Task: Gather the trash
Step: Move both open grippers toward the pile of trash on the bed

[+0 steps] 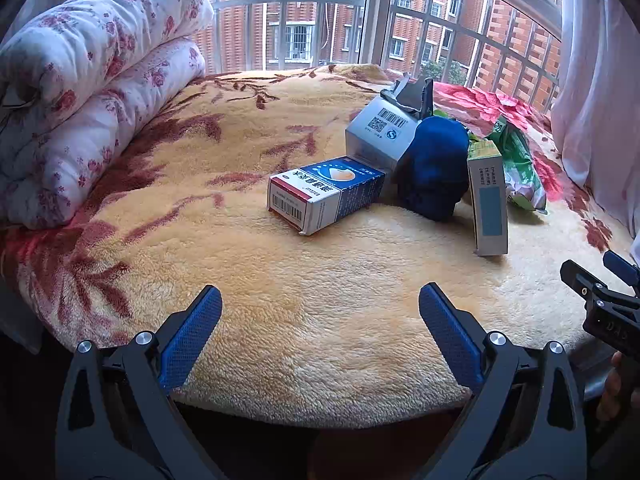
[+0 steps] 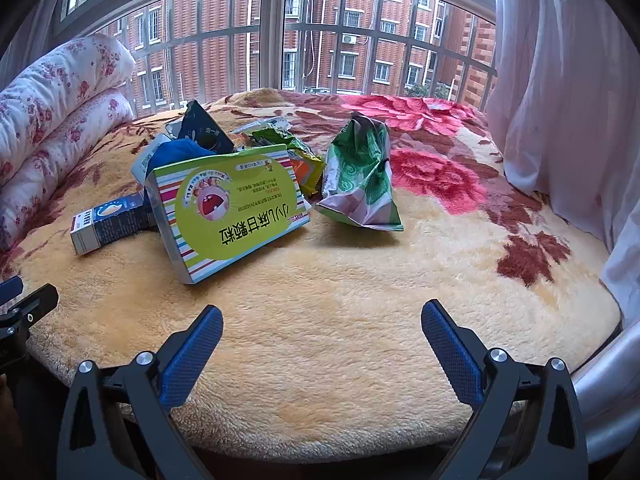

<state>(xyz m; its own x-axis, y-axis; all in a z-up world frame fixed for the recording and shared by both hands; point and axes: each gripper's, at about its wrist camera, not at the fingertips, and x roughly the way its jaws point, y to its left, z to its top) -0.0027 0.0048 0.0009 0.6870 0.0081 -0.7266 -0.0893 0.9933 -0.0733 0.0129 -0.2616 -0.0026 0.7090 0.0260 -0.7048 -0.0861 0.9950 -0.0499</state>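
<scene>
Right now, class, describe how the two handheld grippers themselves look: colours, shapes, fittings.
Both the left gripper and the right gripper have black angular frames with triangular cut-outs and silver round bolts. Their fingers carry blue pads with a fine grid texture. No cables or sleeves show.

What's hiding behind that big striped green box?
Behind the striped green box: a dark blue bundle, a black packet and crumpled wrappers. Their lower parts are covered.

Fluffy fleece blanket (image 2: 340, 300), glossy cardboard box (image 2: 228, 212) — crinkled foil wrapper (image 2: 360, 184), quilted cotton bedding (image 1: 80, 92)
</scene>
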